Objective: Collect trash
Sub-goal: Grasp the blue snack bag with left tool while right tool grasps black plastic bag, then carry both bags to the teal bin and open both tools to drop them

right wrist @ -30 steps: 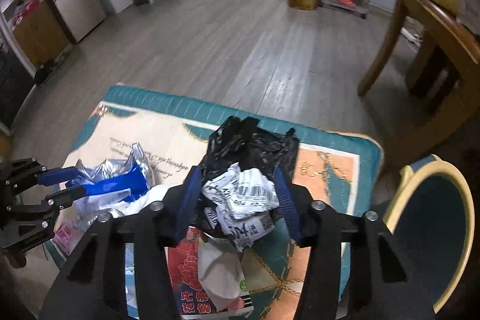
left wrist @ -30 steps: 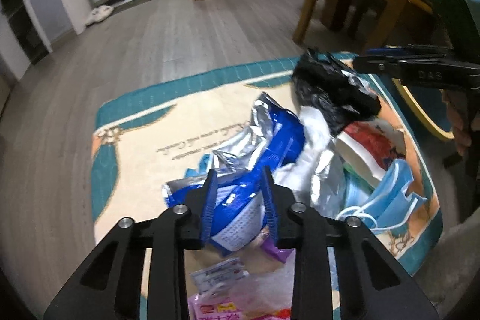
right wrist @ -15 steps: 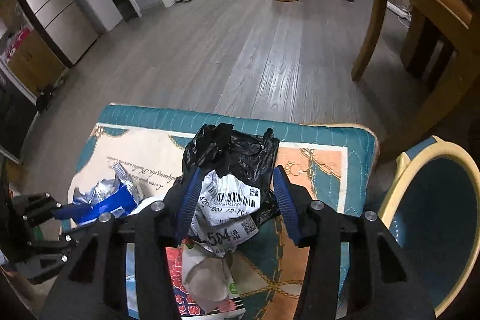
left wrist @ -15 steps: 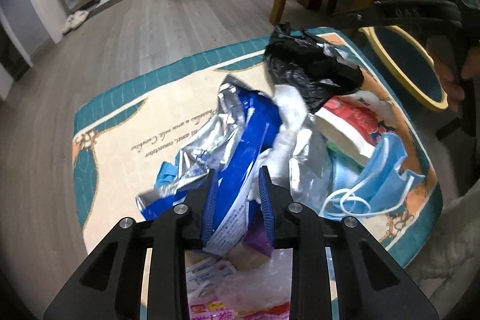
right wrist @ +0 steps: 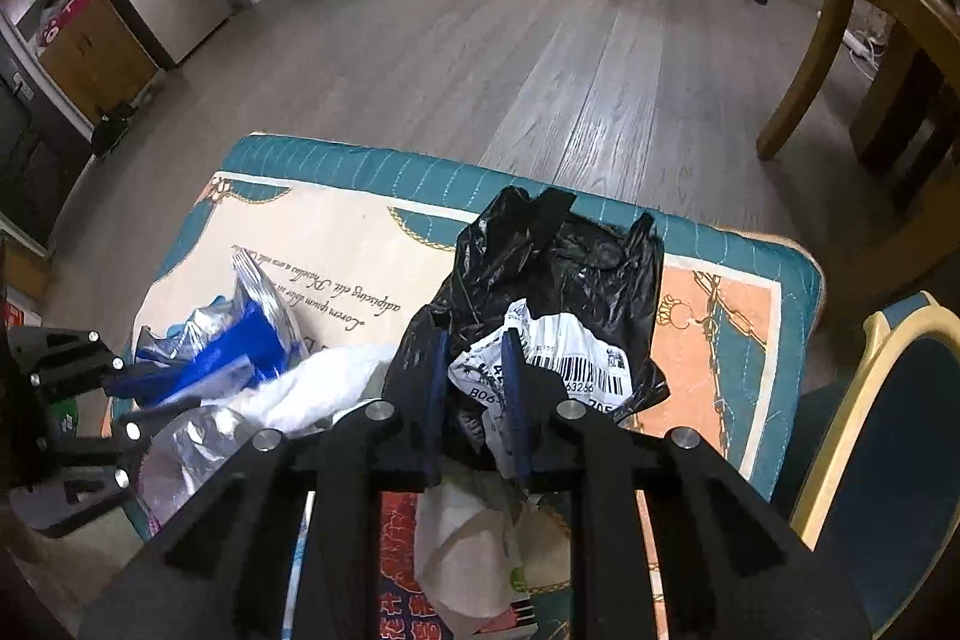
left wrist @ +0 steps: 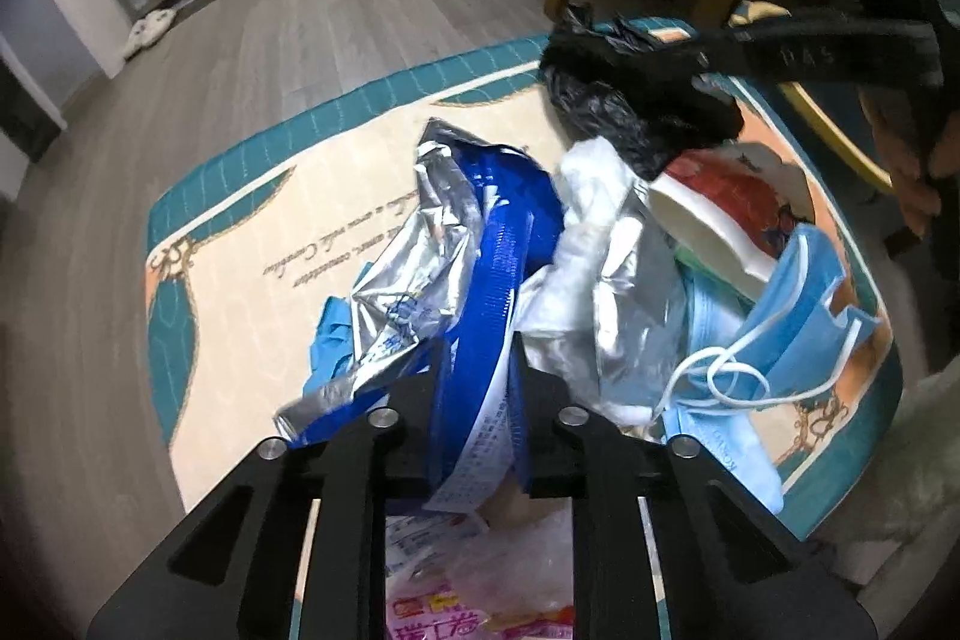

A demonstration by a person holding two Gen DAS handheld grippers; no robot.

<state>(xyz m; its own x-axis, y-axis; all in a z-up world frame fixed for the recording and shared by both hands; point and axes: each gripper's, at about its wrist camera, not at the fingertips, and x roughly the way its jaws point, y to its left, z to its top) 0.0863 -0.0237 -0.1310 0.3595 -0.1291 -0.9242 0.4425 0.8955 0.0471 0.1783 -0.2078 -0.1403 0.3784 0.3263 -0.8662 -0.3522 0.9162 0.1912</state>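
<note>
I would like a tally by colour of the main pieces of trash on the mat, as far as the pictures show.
Blue: 2 (crumpled blue and silver foil wrapper, pale blue face mask)
Black: 1 (crumpled black plastic bag)
White: 1 (white crumpled tissue)
Red and white: 1 (paper cup)
Total: 5

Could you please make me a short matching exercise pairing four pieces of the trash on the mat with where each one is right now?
Things:
1. blue wrapper
2. black bag
3. face mask
4. pink packet

Places:
A. loose at the mat's right edge, ear loops showing
B. between the left gripper's closing jaws
C. under the left gripper, nearest its camera
D. between the right gripper's closing jaws, with a barcode label

Pairs: 1-B, 2-D, 3-A, 4-C
</note>
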